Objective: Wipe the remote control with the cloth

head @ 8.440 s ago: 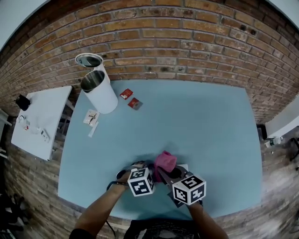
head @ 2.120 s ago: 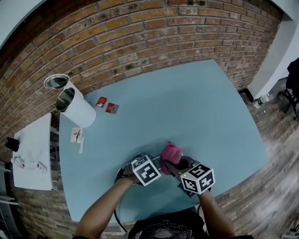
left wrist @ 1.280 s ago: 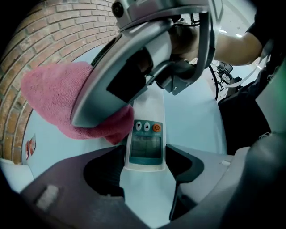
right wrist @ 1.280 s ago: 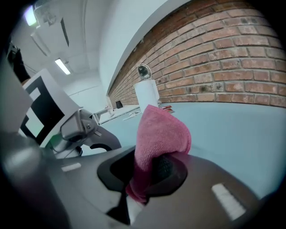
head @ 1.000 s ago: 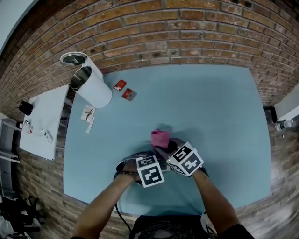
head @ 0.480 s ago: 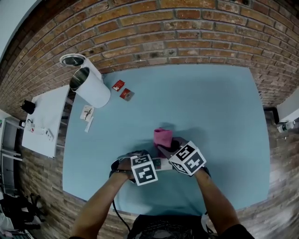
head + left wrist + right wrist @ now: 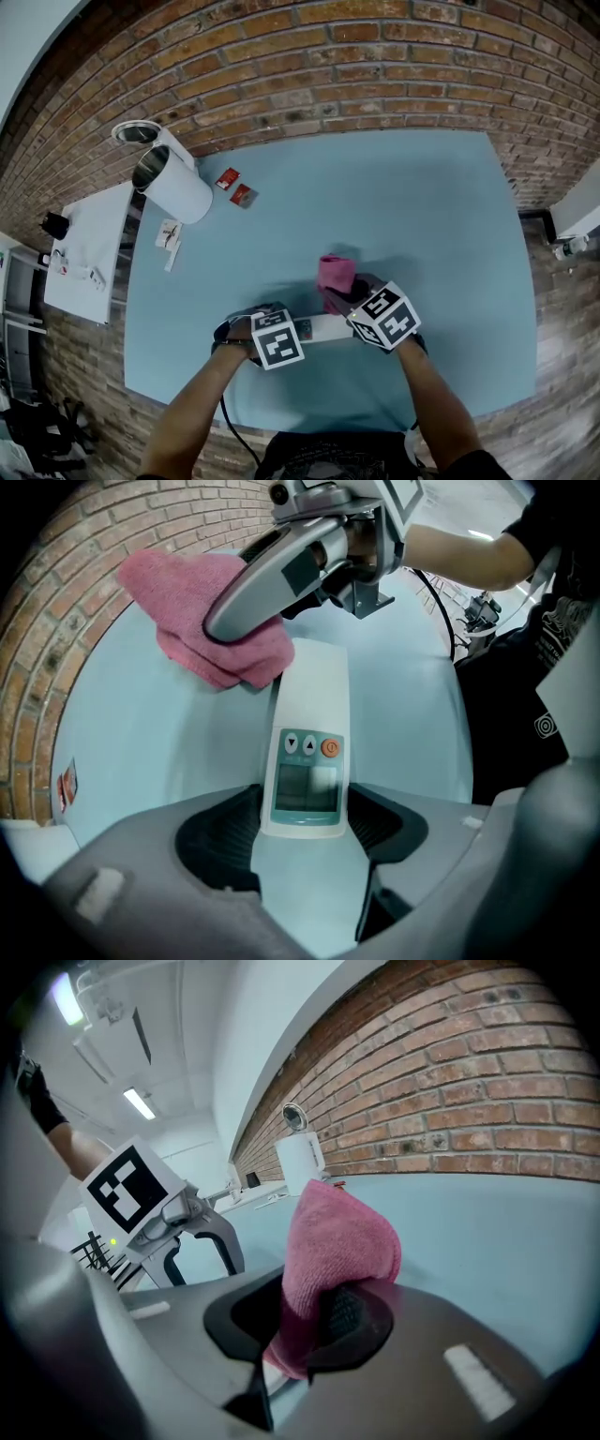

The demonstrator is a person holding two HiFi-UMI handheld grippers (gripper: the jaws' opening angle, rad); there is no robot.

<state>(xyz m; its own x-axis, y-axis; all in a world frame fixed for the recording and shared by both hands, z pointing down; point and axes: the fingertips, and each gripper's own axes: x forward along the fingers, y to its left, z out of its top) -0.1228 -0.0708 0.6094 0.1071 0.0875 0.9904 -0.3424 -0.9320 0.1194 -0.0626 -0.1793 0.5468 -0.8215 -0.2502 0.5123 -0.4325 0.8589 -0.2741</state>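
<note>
Near front edge of blue table (image 7: 441,216): white remote control (image 7: 309,733) lies flat, long side along that edge, display and buttons up.
Left gripper (image 7: 305,832): points down, jaws wide but clamped across the display end of the remote control, pinning it; has not shifted.
Right gripper (image 7: 314,1330): jaws pinched tight on pink cloth (image 7: 342,1237), a fold bunched above the pads.
Cloth position: at the remote control's other end, lapping over one corner of it and touching the table beside it.
Change: over the last second the right gripper has slid with the cloth away from the left gripper, along the casing. A bare white stretch now shows between the two cubes, which were nearly touching before.
Meaning: looks like one wipe stroke running out to the tip. Top face probably covered once, sides and underside likely not yet.
Far left corner: white cylindrical container (image 7: 176,185) and red packets (image 7: 234,186), well apart from the work, not involved.
</note>
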